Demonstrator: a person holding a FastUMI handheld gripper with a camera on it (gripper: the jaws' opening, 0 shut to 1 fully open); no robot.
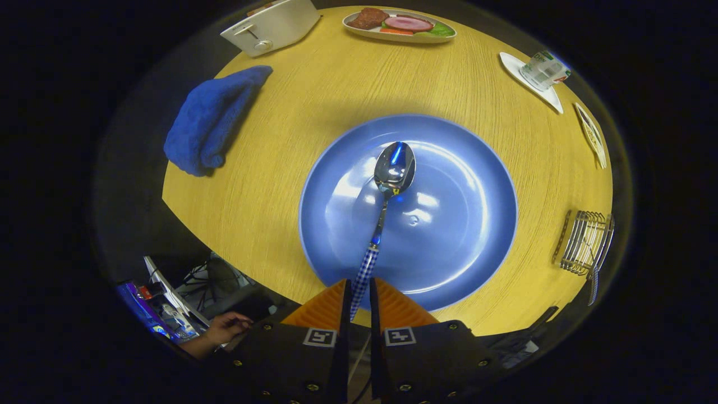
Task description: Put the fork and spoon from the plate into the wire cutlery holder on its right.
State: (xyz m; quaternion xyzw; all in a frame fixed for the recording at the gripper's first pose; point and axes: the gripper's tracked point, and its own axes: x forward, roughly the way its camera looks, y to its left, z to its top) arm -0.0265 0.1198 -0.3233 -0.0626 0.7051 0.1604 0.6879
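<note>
We have the claw (359,303) clamped on the blue-and-white checked handle of the shiny metal spoon (394,168), both fingers pressing it, so the bowl sticks out ahead of the fingertips over the round blue plate (449,224). Well off to the right of the fingers stands the wire cutlery holder (583,241) on the round yellow wooden table (314,101). Beyond and to the left of the fingers lies a crumpled blue cloth (210,120).
</note>
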